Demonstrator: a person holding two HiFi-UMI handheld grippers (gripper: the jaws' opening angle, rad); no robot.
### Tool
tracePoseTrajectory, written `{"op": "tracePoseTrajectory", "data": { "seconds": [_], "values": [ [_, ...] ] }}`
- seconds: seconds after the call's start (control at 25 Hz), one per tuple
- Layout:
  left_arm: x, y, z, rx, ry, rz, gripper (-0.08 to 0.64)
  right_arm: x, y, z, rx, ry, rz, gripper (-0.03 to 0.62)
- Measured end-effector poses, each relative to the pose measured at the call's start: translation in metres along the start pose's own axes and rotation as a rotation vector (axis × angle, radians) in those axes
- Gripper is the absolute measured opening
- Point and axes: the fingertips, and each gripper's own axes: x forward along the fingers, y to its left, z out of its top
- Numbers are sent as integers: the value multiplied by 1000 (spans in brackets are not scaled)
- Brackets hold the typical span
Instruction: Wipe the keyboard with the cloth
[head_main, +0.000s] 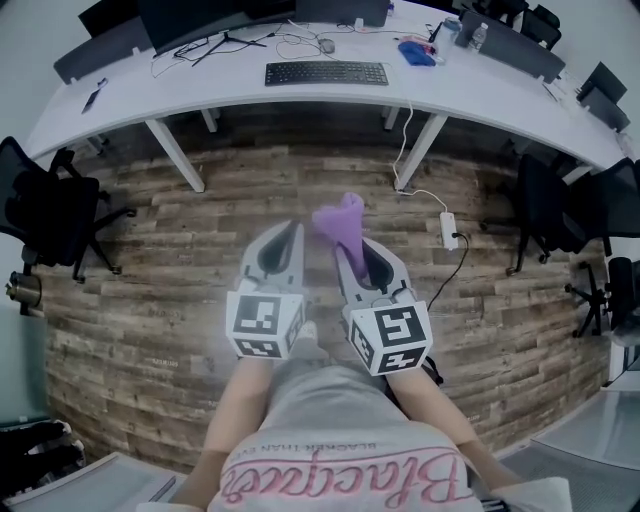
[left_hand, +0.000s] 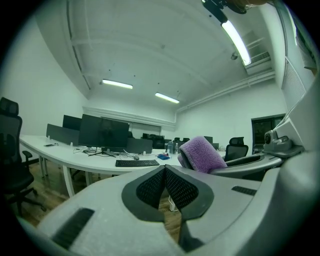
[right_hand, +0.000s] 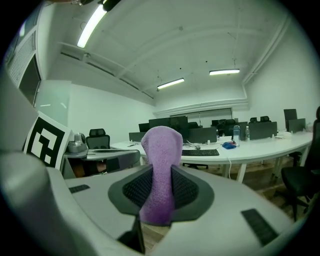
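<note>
A black keyboard (head_main: 327, 73) lies on the long white desk (head_main: 200, 95) far ahead; it also shows small in the left gripper view as the keyboard (left_hand: 137, 163) and in the right gripper view as the keyboard (right_hand: 200, 152). My right gripper (head_main: 352, 243) is shut on a purple cloth (head_main: 340, 221), which sticks up past the jaws as the cloth (right_hand: 161, 167). My left gripper (head_main: 283, 238) is held beside it, jaws together and empty (left_hand: 164, 170). Both grippers hang over the wooden floor, well short of the desk.
Monitors (head_main: 190, 18), cables, a mouse (head_main: 326, 45) and a blue object (head_main: 416, 53) sit on the desk behind the keyboard. Black office chairs (head_main: 50, 215) stand left and right (head_main: 560, 215). A white power strip (head_main: 449, 230) with a cord lies on the floor.
</note>
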Motion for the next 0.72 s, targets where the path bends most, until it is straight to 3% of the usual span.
{"op": "tracePoseTrajectory", "data": {
  "seconds": [0.28, 0.72],
  "values": [
    [40, 34, 8, 26, 1, -39, 6, 51, -5, 12, 4, -9, -23, 86],
    [82, 53, 9, 27, 6, -64, 6, 87, -27, 21, 6, -2, -50, 87]
  ]
}}
